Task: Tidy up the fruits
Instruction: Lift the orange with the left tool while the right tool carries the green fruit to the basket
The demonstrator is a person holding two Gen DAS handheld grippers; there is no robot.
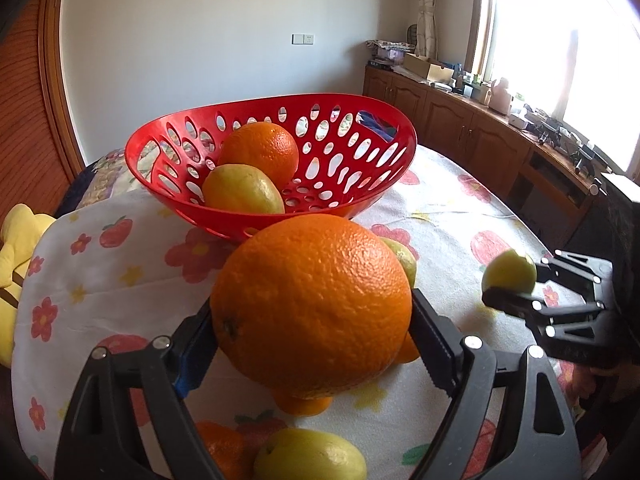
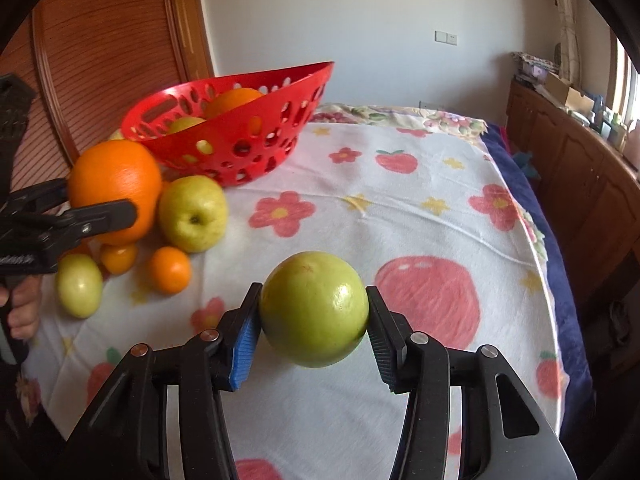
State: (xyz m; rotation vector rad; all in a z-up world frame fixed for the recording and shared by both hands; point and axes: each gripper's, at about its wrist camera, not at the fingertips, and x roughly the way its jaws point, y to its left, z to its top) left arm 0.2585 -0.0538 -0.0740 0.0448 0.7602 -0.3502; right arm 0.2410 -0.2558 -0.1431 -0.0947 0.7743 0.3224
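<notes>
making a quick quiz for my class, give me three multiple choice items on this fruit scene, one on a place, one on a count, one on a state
1. Where is the red basket?
A. on the floral cloth
B. on the wooden cabinet
C. on the floor

2. How many fruits lie inside the basket?
A. none
B. two
C. five

3. What are the left tongs doing?
A. hanging open
B. gripping a banana
C. clamping the big orange

Answers: 1 A, it rests on the cloth; 2 B, one orange and one yellowish fruit show inside; 3 C, both fingers press the orange's sides.
</notes>
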